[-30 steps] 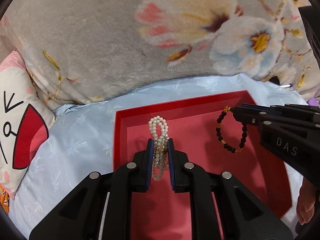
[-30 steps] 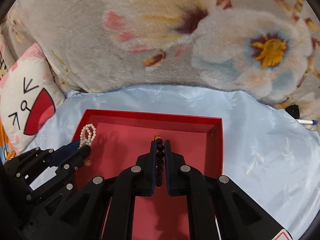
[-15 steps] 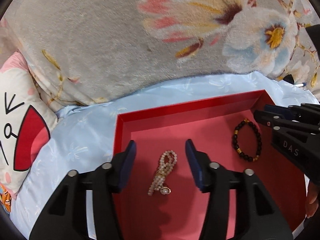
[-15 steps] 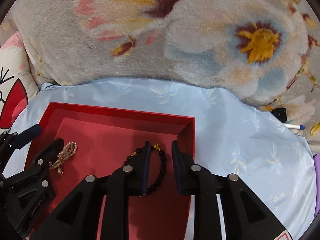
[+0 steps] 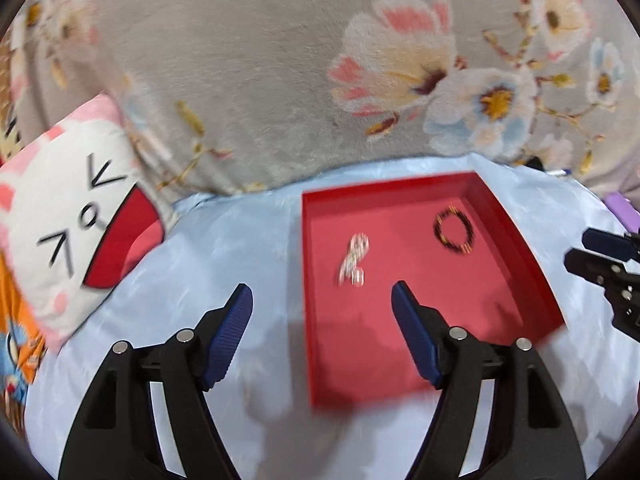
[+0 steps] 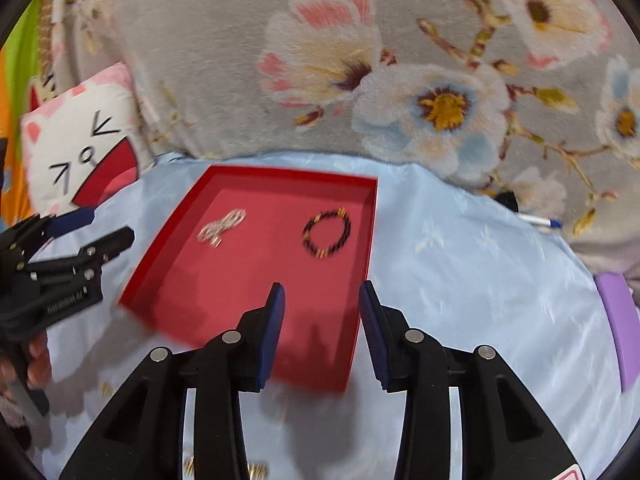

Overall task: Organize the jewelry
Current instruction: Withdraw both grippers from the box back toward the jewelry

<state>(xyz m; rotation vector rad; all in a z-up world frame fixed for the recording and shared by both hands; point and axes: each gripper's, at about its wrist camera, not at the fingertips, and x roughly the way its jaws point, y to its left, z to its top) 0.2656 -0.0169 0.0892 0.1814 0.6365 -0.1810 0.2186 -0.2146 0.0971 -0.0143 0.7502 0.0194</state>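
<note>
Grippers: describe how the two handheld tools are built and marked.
Both the left gripper and the right gripper are black plastic two-finger tools with ribbed dark-blue pads, silver round rivets and triangular cut-outs. The left one carries small white lettering, too blurred to read.

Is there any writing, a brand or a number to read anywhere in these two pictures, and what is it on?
No text reads clearly.
White lettering on the side of the left gripper, in the right wrist view: too blurred to read.
Red-edged sticker at the bottom edge of that view: cut off, unreadable.
Cushion: only a drawn cartoon face, no words.
Red tray, pearl bracelet, dark bead bracelet: no markings visible.
</note>
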